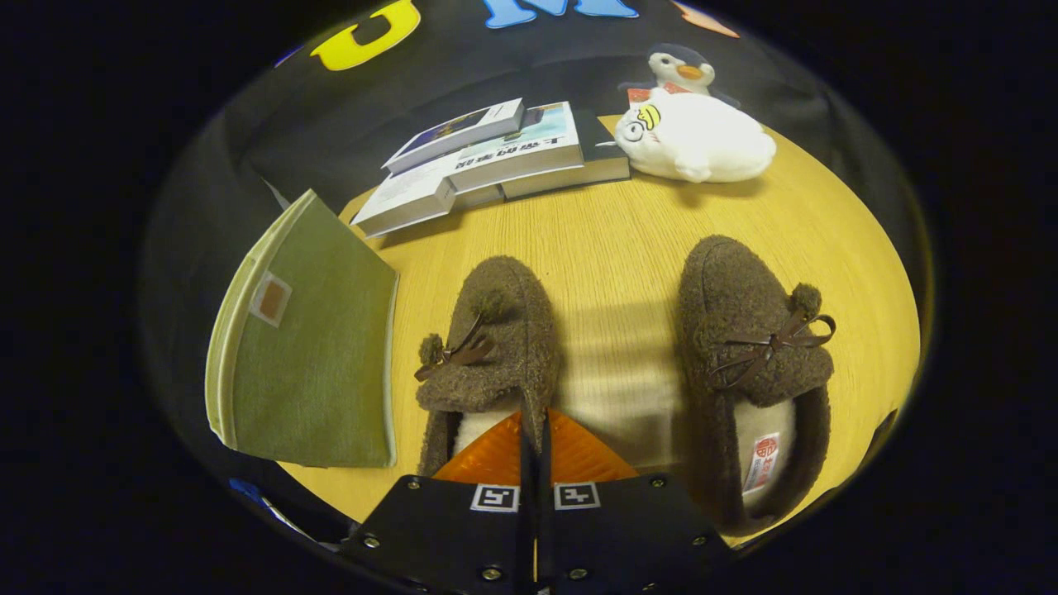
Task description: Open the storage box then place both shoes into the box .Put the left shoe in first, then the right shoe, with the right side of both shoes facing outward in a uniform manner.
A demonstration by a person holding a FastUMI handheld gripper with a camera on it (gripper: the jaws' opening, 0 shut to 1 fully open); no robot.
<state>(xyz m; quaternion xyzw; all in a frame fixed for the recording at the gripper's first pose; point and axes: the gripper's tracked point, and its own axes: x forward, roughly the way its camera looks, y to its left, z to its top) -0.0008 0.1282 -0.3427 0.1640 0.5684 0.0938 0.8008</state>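
Gripper point(536, 434) has its fingers pressed together on the right-hand collar edge of the left shoe point(488, 347) — one finger inside the opening, one outside, the fuzzy wall pinched thin between them. So it is closed on that shoe's rim, near the heel end.

Both shoes sit on the wooden table point(620, 240), toes pointing away from the gripper, long axes running straight ahead along the fingers. The right shoe point(752, 364) lies well apart to the right, parallel, untouched, bow on top.

The box point(306, 347) — green fabric, flat side with a small patch facing the camera — stands just left of the held shoe and a bit ahead of the fingers. That is the relation that counts: the shoe must travel left and slightly forward to reach it, and turn so its right side faces out.

Hard to tell: whether the box is open at all. No opening or lid edge is visible from here, only one wall and a pale trim along its left edge; it looks tilted. My guess is the opening faces away or up, out of sight.

Hidden: the left shoe's heel, under the fingers; the right shoe's heel is cut off too.

Beyond the shoes, a stack of books point(496, 157) and a white plush toy point(698, 136) with a penguin point(682, 70) behind it — well clear of the path.
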